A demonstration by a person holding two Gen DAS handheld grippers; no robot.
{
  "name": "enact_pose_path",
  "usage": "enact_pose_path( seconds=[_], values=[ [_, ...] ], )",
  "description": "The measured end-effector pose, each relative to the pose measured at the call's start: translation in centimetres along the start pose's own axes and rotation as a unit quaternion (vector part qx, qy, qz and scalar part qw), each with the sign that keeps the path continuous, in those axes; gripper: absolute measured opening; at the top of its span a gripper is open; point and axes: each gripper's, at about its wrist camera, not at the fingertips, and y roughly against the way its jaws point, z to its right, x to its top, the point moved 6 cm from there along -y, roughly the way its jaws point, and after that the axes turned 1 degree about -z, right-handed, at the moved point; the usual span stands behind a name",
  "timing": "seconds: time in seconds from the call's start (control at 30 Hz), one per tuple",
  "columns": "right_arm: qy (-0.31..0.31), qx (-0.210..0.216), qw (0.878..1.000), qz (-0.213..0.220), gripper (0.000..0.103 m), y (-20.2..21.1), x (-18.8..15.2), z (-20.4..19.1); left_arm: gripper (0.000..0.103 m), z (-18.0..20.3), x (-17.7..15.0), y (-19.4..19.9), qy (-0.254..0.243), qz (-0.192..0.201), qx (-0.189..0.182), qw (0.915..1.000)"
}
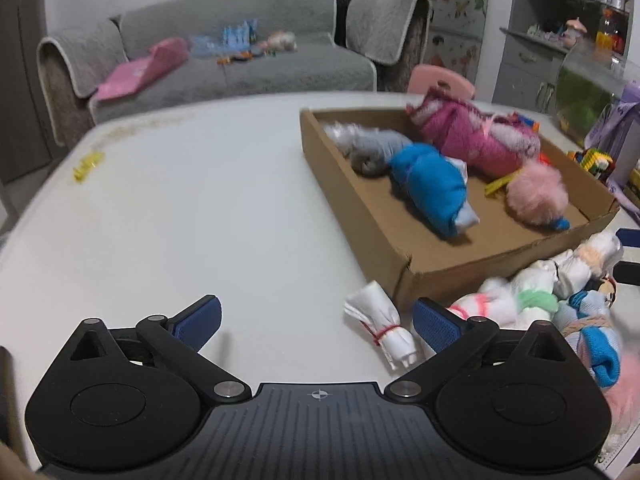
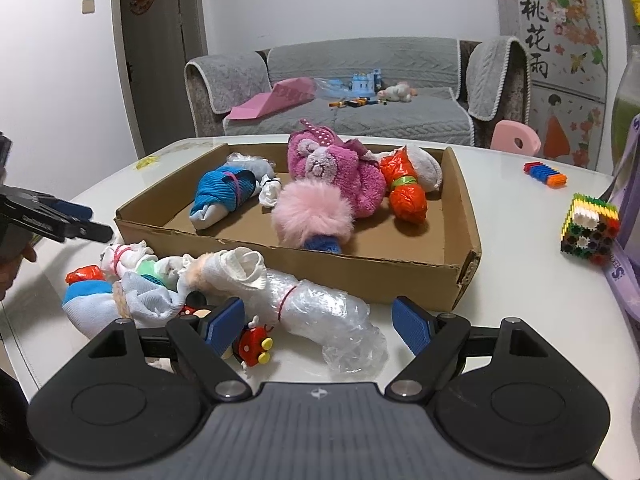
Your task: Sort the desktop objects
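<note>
**Both Grippers Wide Open, Nothing Held**

**Table.** The white table (image 1: 180, 208) lies under both grippers.

**Box.** The cardboard box (image 2: 360, 276) sits on the table ahead of the right gripper, just past the loose bundles. From the left gripper it lies ahead and to the right. Inside are a magenta plush (image 2: 332, 168), a pink pompom (image 2: 312, 212), a blue roll (image 2: 224, 192) and an orange roll (image 2: 404, 192).

**Loose pile.** A heap of bundles (image 2: 132, 280) lies outside the box, against its near wall. From the right gripper it is ahead and left of the left finger. From the left gripper it lies beyond the right finger.

**Right gripper** (image 2: 318, 326). The jaws stand wide apart. A bubble-wrap roll (image 2: 316, 312) lies on the table between the fingers, closer to the left finger; neither pad presses on it. A small red toy (image 2: 254, 346) lies just inside the left pad (image 2: 226, 326), apparently touching it. Nothing is gripped.

**Left gripper** (image 1: 316, 322). The jaws stand wide apart. A white roll (image 1: 380, 328) tied with red band lies on the table between the fingers, just beside the right pad (image 1: 438, 326); contact cannot be judged. The left pad (image 1: 200, 322) is well clear of it. Nothing is gripped.

**Blocks.** A multicoloured block cube (image 2: 590, 224) stands well to the right of the right gripper, outside the box.
</note>
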Motion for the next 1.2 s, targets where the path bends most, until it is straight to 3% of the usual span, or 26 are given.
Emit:
enact_pose_path(
  seconds=[0.1,0.27,0.63,0.8,0.9,0.97,1.03,1.07,1.2],
  values=[
    [-0.001,-0.001,1.0,-0.002,0.079,0.0,-0.1,0.1,0.103,0.0,-0.6,-1.3,-0.006,-0.028,0.025,0.9993],
    [-0.007,0.0,1.0,0.002,0.079,0.2,0.0,0.2,0.103,-1.5,-1.0,-0.9,0.01,-0.027,0.065,0.9975],
    [-0.022,-0.001,1.0,-0.008,0.078,-0.8,-0.2,0.5,0.102,-0.5,0.2,-2.0,-0.017,0.002,0.073,0.9972],
    [-0.036,0.006,0.999,-0.011,0.069,-1.2,-0.3,0.2,0.099,-0.7,0.4,-2.3,-0.007,0.005,0.064,0.9979],
    [-0.035,0.018,0.999,-0.017,0.059,-1.3,-0.3,-0.2,0.079,-0.6,0.5,-2.2,0.005,0.005,0.037,0.9993],
    [-0.037,0.033,0.999,-0.018,0.045,-1.0,-0.3,-0.3,0.049,-0.6,0.4,-1.7,0.005,0.01,0.028,0.9995],
    [-0.036,0.045,0.998,-0.019,0.038,-0.5,-0.5,-0.4,0.033,-0.5,0.3,-1.3,0.005,0.01,0.018,0.9998],
    [-0.032,0.047,0.998,-0.021,0.037,-0.4,-0.6,-0.4,0.029,-0.5,0.1,-1.2,0.003,0.011,0.014,0.9998],
    [-0.025,0.054,0.998,-0.023,0.036,0.4,-0.9,-0.4,0.027,-0.2,-0.2,-0.7,-0.004,0.008,0.004,1.0]
  ],
)
